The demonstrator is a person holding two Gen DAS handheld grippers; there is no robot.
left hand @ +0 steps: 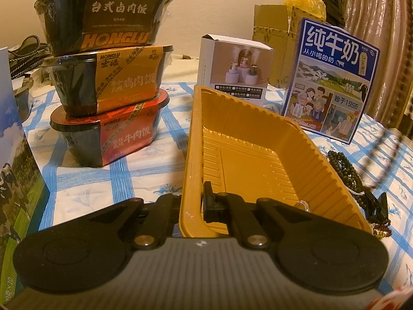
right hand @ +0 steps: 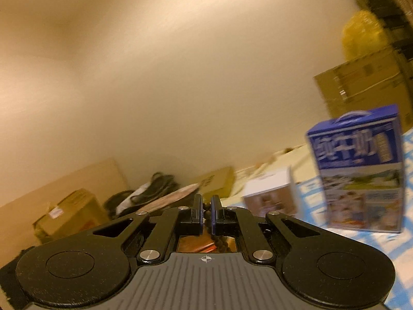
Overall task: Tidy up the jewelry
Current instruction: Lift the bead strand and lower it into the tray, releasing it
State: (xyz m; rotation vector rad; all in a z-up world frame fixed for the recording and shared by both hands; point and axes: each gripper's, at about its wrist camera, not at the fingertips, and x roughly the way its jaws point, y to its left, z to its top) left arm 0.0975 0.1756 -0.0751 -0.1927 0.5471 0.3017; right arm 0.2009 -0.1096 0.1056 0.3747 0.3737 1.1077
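Observation:
My left gripper (left hand: 193,201) is shut on the near left rim of a yellow plastic tray (left hand: 258,134), one finger inside the wall and one outside. A small silvery ring (left hand: 303,204) lies in the tray's near right corner. Right of the tray, a dark bead necklace (left hand: 344,166) lies partly on the cloth, and a blurred strand of it rises toward the right edge. In the right wrist view my right gripper (right hand: 206,208) is shut on the dark bead necklace (right hand: 219,242), which hangs below the fingers. It is held up, pointing at the wall. A red bead bracelet (left hand: 382,228) lies near the tray.
Three stacked meal bowls (left hand: 108,77) stand left of the tray. Behind it are a white box (left hand: 235,69) and a blue milk carton (left hand: 333,77). A black clip-like item (left hand: 378,206) lies by the bracelet. Cardboard boxes (right hand: 361,90) line the wall. A blue-checked cloth (left hand: 85,180) covers the surface.

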